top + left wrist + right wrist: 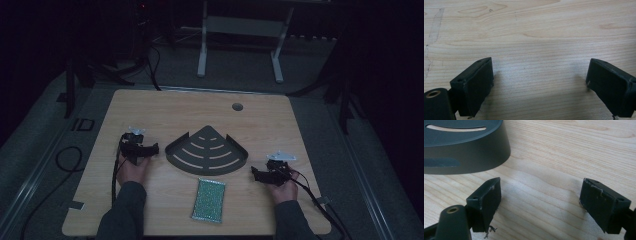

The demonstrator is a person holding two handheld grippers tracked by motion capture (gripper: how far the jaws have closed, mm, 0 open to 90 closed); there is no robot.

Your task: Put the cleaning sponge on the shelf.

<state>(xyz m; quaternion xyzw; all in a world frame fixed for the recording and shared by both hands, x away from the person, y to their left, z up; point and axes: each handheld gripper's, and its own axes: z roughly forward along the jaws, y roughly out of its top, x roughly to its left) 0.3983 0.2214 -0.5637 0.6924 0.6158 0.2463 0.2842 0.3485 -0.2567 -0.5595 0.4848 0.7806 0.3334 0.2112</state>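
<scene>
Well, nothing is picked up yet: the dark grey fan-shaped slotted metal corner shelf [207,150] sits mid light wooden worktop [150,107], the glittery green rectangular sponge [209,199] just in front of it, left claw [152,148] and right claw [255,173] both gaping empty either side of that shelf.

One dark slotted corner shelf [207,150], one glittery green sponge [209,199], two handheld grippers, one wooden surface [165,112]
</scene>
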